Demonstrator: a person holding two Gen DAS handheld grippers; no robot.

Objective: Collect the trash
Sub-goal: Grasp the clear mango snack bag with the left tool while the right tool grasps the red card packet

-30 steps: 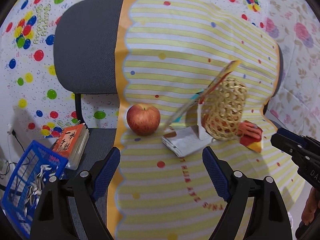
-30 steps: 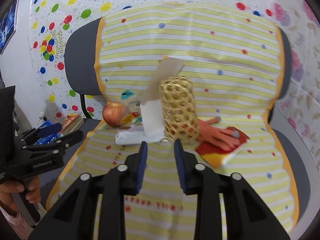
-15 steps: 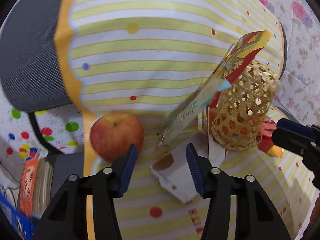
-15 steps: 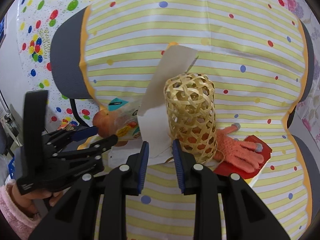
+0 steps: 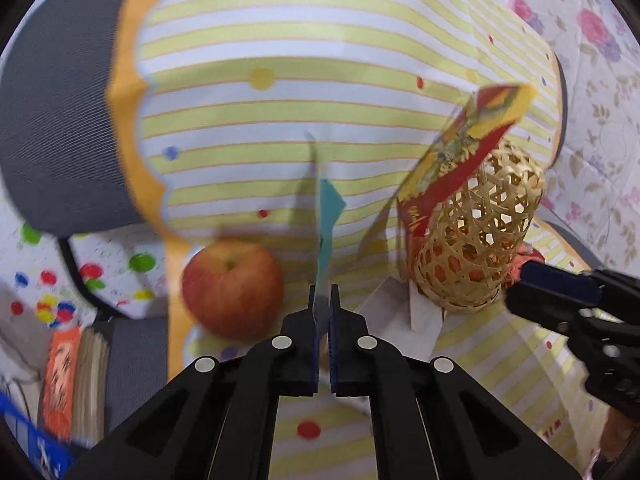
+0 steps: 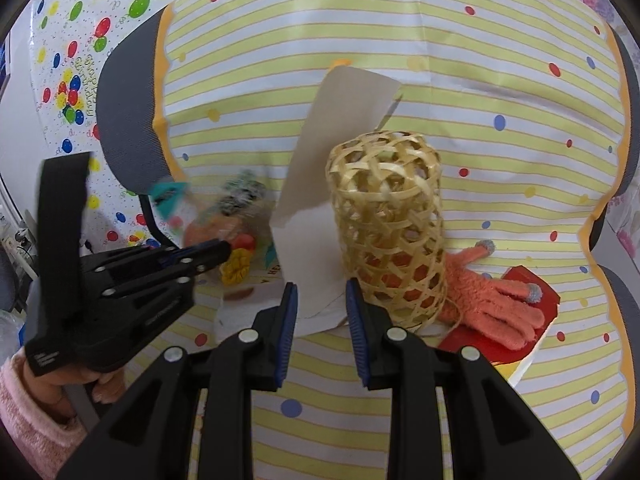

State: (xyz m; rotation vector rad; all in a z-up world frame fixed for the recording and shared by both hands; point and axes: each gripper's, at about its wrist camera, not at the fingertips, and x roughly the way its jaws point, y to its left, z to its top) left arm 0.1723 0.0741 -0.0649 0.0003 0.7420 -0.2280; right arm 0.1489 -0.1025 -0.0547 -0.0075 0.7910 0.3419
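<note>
My left gripper (image 5: 324, 296) is shut on a thin clear wrapper (image 5: 323, 236) with a teal corner, seen edge-on and standing up from the pads. The right wrist view shows the same wrapper (image 6: 172, 196) blurred above that gripper (image 6: 226, 248). A stiff sheet (image 6: 340, 140), white on one side and printed red and yellow (image 5: 460, 148) on the other, leans on a woven bamboo basket (image 6: 388, 232). My right gripper (image 6: 320, 296) is open a little; the sheet's lower edge shows in its gap and the pads do not press it.
Everything lies on a yellow striped cloth (image 5: 280, 120) draped over a grey chair (image 5: 60, 120). A red apple (image 5: 232, 288) sits left of the wrapper. An orange glove (image 6: 492, 296) rests on a red packet (image 6: 532, 300). Books (image 5: 68, 380) are stacked lower left.
The left gripper closed in from wide open and shut on the clear wrapper, which now stands edge-on. Both grippers came nearer the basket. The right jaws kept the same gap.
</note>
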